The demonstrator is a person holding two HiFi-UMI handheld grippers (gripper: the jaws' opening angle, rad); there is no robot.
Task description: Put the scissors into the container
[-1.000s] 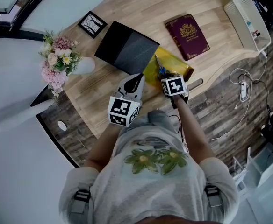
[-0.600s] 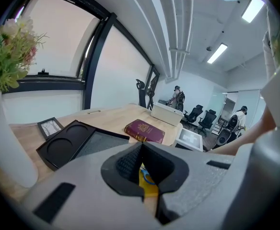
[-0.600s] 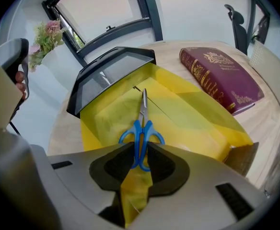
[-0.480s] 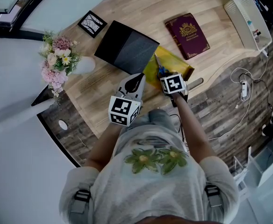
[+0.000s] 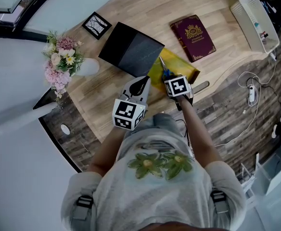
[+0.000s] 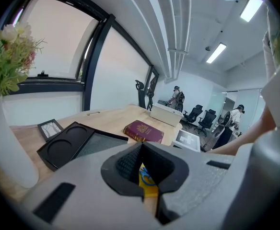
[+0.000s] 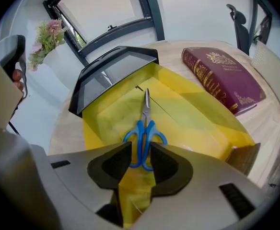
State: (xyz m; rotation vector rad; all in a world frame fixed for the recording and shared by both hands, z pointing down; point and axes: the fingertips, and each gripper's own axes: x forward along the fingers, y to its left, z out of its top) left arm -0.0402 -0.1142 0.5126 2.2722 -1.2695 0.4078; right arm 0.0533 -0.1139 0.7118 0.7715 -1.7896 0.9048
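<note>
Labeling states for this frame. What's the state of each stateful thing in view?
right gripper: fingers shut on the scissors' blue handles.
scissors: blades closed, tip pointing away, held over the yellow container.
yellow container: open at the top, on the table.
left gripper: fingers shut, nothing held.
maroon book: closed, lying flat.
black tray: lying flat, recesses empty.
</note>
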